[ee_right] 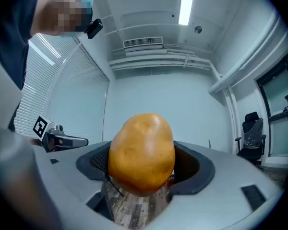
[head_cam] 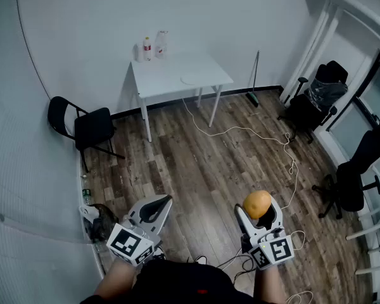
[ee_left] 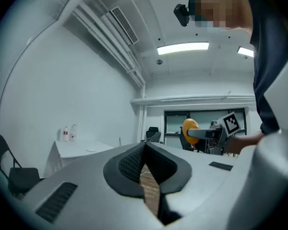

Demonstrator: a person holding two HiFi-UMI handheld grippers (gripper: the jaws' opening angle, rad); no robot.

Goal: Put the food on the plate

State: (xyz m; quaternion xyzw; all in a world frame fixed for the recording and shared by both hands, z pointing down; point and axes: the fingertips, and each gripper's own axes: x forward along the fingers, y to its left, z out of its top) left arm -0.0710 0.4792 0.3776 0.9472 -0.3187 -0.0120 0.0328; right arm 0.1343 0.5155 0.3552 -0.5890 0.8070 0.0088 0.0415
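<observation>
In your R gripper (ee_right: 140,169) you had the food (ee_right: 141,152): a rounded, egg-shaped lump, smooth orange-yellow skin w/ faint darker specks, narrower end up. The claw stood wide, both dark pads pressed on the lump's sides, so it was gripped and carried in the air over the wood floor (head_cam: 209,170), at approx. 5 o'clock in the head view.

Your L gripper (ee_left: 145,150), at approx. 7 o'clock in the head view, had its claw closed, pad tips touching, nothing between them; only floor showed through the slit lower down.

Further out, at approx. 9 o'clock, a black folding chair (head_cam: 92,128) stood by the wall. A white cable (head_cam: 240,130) trailed over the boards toward 3 o'clock, where black office chairs (head_cam: 320,94) stood by the windows.

Farthest, at 12 o'clock, the white table (head_cam: 164,75) stood against the wall. The plate (head_cam: 192,78) lay flat on the table's R part, well apart from the food; its top showed plain white, too small to tell more. Two bottles (head_cam: 153,46) stood upright at 10 o'clock from the plate, at the back L corner; contents not readable.
</observation>
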